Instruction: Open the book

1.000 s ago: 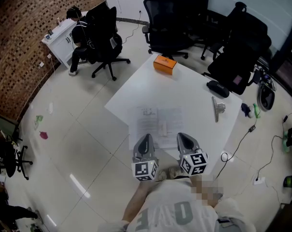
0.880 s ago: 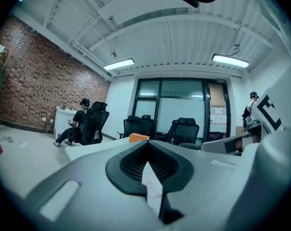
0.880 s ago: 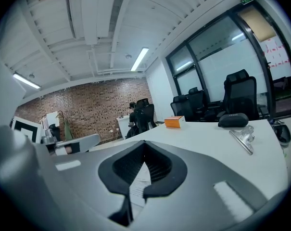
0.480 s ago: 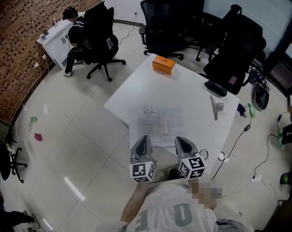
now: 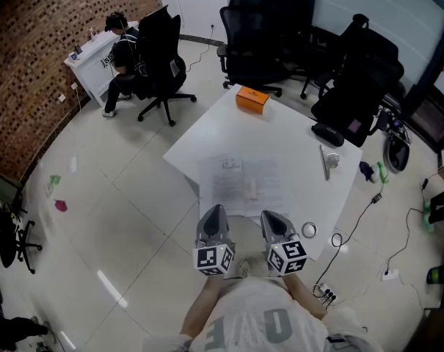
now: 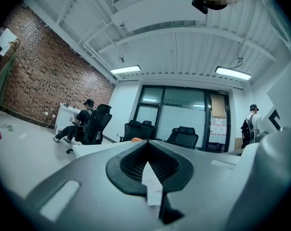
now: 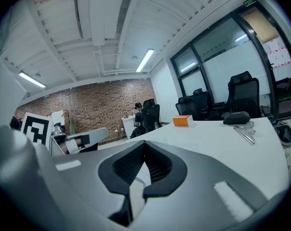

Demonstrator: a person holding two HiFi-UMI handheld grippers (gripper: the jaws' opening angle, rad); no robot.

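The book [image 5: 242, 183] lies flat on the near part of the white table [image 5: 295, 141], pale printed pages up. It is broader left to right than near to far, and what looks like its centre fold runs away from the person. Whether it already lies open I cannot tell for sure, though it reads as a spread of two pages.

Both grippers are level and side by side at the table's near edge, pointing at the book, which lies straight ahead of them on the far side. The left gripper [image 5: 216, 213] faces the left half and the right gripper [image 5: 270, 217] the right half. Neither is clearly nearer, and their tips come just up to the book's near edge.

Each gripper is clenched with nothing between its jaws; only the white page beyond shows through the slit.

A second ago the tips reached over the near part of the pages. Both grippers have since drawn back towards the person, jaws closed throughout, and the book has not moved on the table.
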